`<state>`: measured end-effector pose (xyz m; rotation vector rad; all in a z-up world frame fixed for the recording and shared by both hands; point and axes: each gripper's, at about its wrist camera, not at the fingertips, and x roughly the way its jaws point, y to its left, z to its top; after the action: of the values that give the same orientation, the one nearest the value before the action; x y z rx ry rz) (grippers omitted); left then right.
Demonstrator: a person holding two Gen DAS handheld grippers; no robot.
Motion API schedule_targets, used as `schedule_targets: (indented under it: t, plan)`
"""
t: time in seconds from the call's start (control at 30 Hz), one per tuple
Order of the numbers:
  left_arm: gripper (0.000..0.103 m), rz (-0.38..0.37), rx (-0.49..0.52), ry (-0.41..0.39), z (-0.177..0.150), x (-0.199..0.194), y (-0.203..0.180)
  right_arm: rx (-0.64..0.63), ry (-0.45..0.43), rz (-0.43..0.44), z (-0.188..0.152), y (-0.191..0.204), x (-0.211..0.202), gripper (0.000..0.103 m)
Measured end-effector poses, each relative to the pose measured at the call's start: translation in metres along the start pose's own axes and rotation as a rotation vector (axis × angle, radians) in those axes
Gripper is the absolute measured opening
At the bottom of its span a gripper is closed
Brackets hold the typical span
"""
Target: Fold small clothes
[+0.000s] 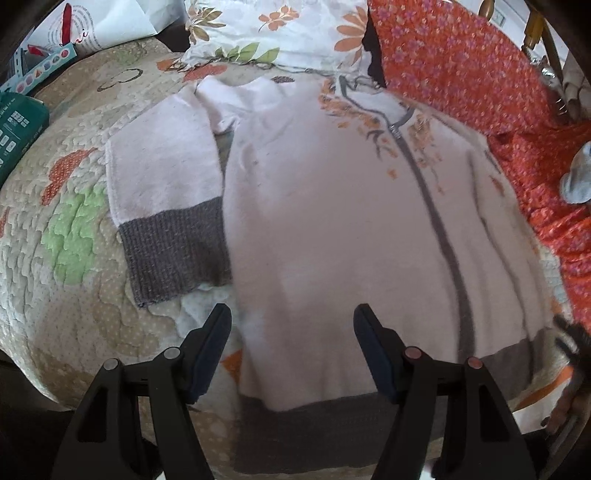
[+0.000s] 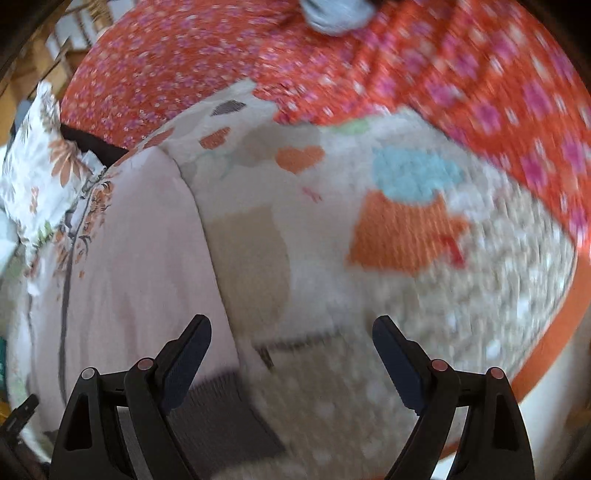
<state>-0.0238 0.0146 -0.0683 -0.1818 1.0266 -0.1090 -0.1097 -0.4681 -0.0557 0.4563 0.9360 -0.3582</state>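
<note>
A small pale pink zip cardigan (image 1: pixel 332 221) with a grey zipper, grey hem and orange flower embroidery lies flat on a quilted bed cover (image 1: pixel 74 258). Its left sleeve (image 1: pixel 166 192), with a grey cuff, lies beside the body. My left gripper (image 1: pixel 291 325) is open and empty, just above the cardigan's lower hem. In the right wrist view the cardigan (image 2: pixel 140 251) fills the left side, its right sleeve folded in. My right gripper (image 2: pixel 291 339) is open and empty over the cardigan's right edge and the quilt (image 2: pixel 406 295); this view is blurred.
An orange-red floral cloth (image 1: pixel 461 66) lies at the back right and also shows in the right wrist view (image 2: pixel 406 55). A white floral pillow (image 1: pixel 277 29) lies beyond the collar. A green pack (image 1: pixel 18 133) and boxes sit at far left. A grey-blue item (image 1: pixel 578 177) rests on the red cloth.
</note>
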Motion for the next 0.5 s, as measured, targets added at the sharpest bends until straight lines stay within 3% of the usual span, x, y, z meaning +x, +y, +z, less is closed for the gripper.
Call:
schedule_targets:
  t: [0.07,0.17,0.27,0.47,0.5]
  plan:
    - [0.068,-0.012,0.000,-0.001,0.002,0.000,-0.005,0.002,-0.013,0.031,-0.015,0.000,-0.010,0.092]
    - [0.068,-0.022,0.011,0.009,0.003,0.003,-0.012,-0.138,-0.045,0.060,-0.028,0.030,-0.022,0.092]
    - [0.068,-0.025,0.029,0.010,0.001,0.003,-0.017,-0.280,0.003,0.089,-0.045,0.060,-0.022,0.092]
    - [0.068,-0.026,0.025,0.026,0.000,0.007,-0.015,-0.462,-0.005,0.017,-0.071,0.101,-0.014,0.091]
    - [0.068,-0.029,0.017,0.029,0.001,0.008,-0.014,-0.481,-0.010,-0.006,-0.074,0.104,-0.012,0.084]
